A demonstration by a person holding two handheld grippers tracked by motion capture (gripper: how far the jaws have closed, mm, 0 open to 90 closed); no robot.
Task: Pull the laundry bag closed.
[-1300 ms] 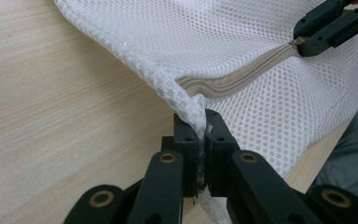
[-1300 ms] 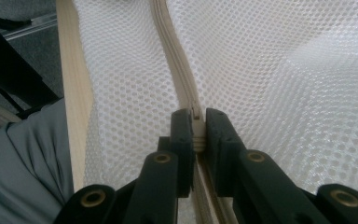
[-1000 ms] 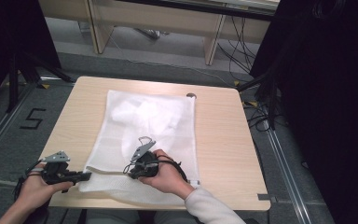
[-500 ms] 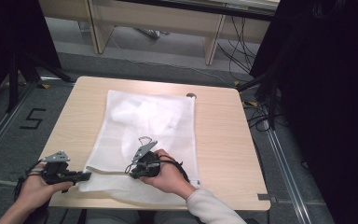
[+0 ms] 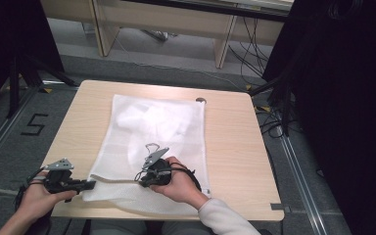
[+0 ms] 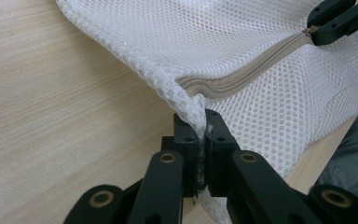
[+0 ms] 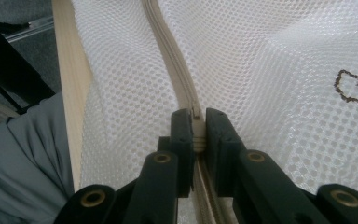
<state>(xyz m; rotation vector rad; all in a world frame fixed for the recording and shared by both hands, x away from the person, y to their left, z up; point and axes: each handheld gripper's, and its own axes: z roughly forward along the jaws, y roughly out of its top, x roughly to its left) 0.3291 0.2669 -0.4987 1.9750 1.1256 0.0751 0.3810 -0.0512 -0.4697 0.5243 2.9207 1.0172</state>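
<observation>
A white mesh laundry bag (image 5: pixel 152 132) lies flat across the wooden table (image 5: pixel 230 132). Its beige zipper (image 6: pixel 242 74) runs along the near edge. My left gripper (image 5: pixel 89 184) is shut on the bag's near left corner (image 6: pixel 193 114), the mesh pinched between its jaws. My right gripper (image 5: pixel 144 177) is shut on the zipper pull (image 7: pixel 196 122), with the closed zipper track (image 7: pixel 168 51) stretching away ahead of it. In the left gripper view the right gripper's jaws (image 6: pixel 338 18) show at the top right, on the zipper's far end.
A thin dark cord (image 7: pixel 354 100) lies on the mesh to the right of the zipper. A small dark round mark (image 5: pixel 200 100) sits at the table's far edge. The table's front edge (image 5: pixel 176 218) is close under both hands, with grey trousers (image 7: pixel 28 154) below.
</observation>
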